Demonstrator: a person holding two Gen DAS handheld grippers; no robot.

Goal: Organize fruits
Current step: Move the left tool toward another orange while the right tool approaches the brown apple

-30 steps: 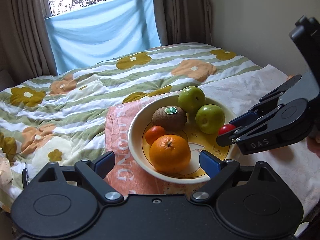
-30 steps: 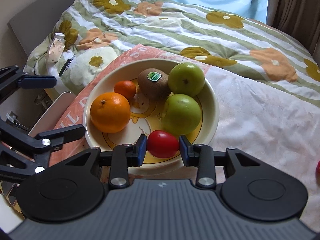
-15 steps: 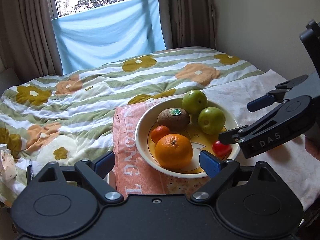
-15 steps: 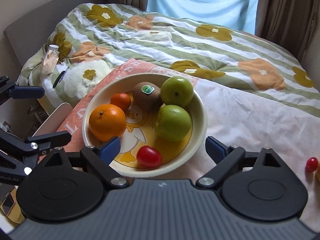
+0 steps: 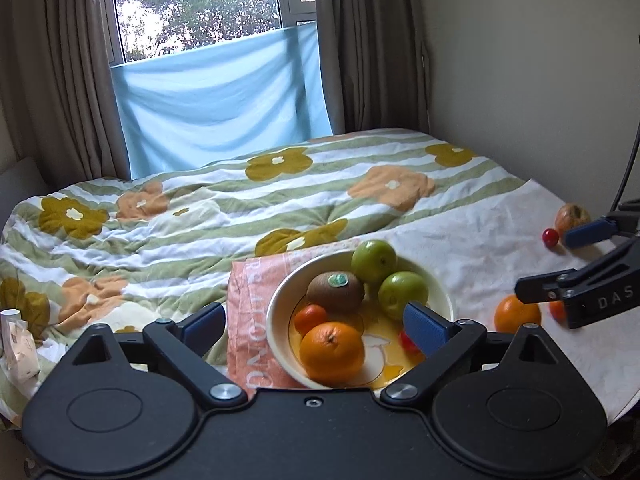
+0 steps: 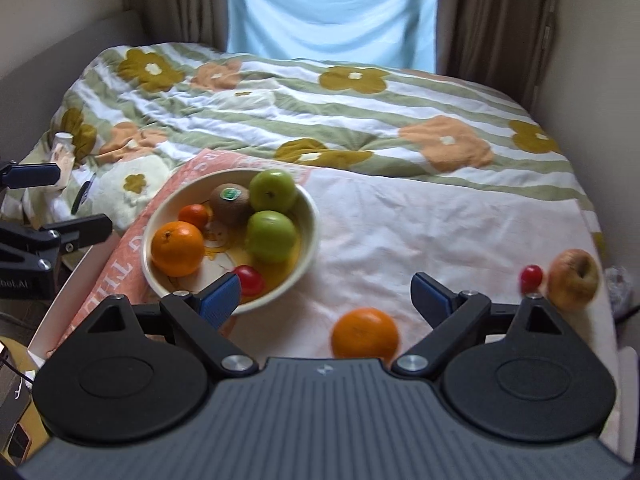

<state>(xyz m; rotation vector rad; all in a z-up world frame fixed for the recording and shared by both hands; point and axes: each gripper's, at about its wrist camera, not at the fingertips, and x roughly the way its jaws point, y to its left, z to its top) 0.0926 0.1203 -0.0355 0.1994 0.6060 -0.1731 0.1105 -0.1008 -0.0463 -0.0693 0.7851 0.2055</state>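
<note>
A cream bowl [image 6: 176, 196] on the bed holds two green apples [image 6: 273, 191], a kiwi [image 6: 230, 204], a tangerine, a large orange [image 6: 177, 248] and a red cherry tomato [image 6: 250, 280]. My right gripper [image 6: 326, 296] hangs open and empty above the white cloth, just right of the bowl. Below it lies a loose orange [image 6: 365, 334]. Farther right are a second cherry tomato [image 6: 531, 276] and a reddish apple [image 6: 573, 279]. My left gripper [image 5: 314, 322] hovers over the near side of the bowl [image 5: 276, 304]. Its jaws are opening and nothing is pressed between them.
A pink printed cloth [image 5: 248, 304] lies under the bowl, on a floral quilt [image 5: 200, 216]. A small bottle [image 6: 64, 148] sits at the bed's left edge. A wall runs close along the right side. Curtains and a window stand behind the bed.
My right gripper opened and left the cherry tomato in the bowl, then drew back, up and to the right. My left gripper rose and pulled back.
</note>
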